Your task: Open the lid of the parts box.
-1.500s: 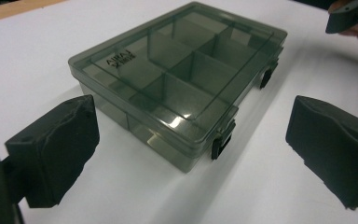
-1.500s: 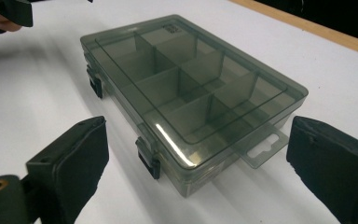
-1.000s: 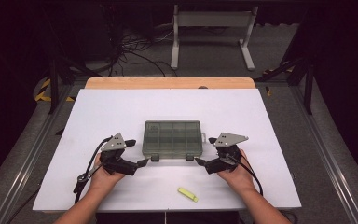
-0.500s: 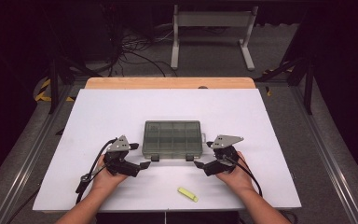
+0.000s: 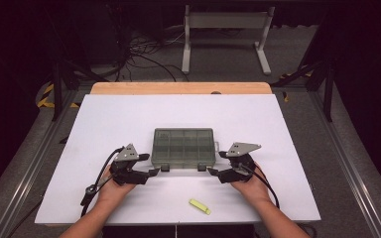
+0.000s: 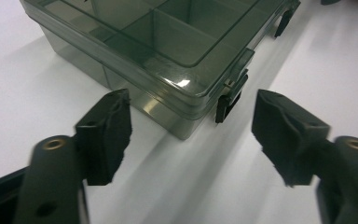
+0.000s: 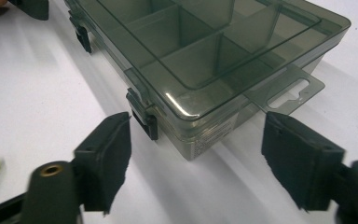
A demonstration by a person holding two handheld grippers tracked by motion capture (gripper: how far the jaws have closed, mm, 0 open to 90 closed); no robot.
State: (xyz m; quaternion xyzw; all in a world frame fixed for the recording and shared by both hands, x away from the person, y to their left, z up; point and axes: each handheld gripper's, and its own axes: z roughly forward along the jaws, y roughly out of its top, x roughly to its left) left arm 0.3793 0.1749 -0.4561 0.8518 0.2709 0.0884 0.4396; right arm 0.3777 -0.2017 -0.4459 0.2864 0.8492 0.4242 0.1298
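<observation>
White table (image 5: 129, 119), lit from above, dark floor around it. Smoke-grey compartment box (image 5: 184, 147) sits flat near the middle of the table, lid down, both front latches facing the person. Left gripper (image 5: 152, 171) held low at the box's near left corner, right gripper (image 5: 213, 172) at the near right corner, one hand behind each, cables trailing back along the forearms. In the left gripper view the box corner (image 6: 186, 107) lies ahead of the jaws and between their lines, the left latch (image 6: 230, 95) just beyond the gap; the pads stand apart with white table showing between them and touch nothing. In the right gripper view the same picture mirrored: box corner (image 7: 200, 135) ahead of the gap, right latch (image 7: 142, 114) near the left pad, the clear hang tab (image 7: 289, 91) sticking out of the box's end wall above the right pad; pads clear of the plastic. Both sets of jaws have just been closing in, yet nothing is pinched in either. Dividers visible through the lid; contents of the compartments cannot be made out. Small yellow-green piece (image 5: 199, 206) lies on the table nearer the person, well apart from the box and between the two forearms.
</observation>
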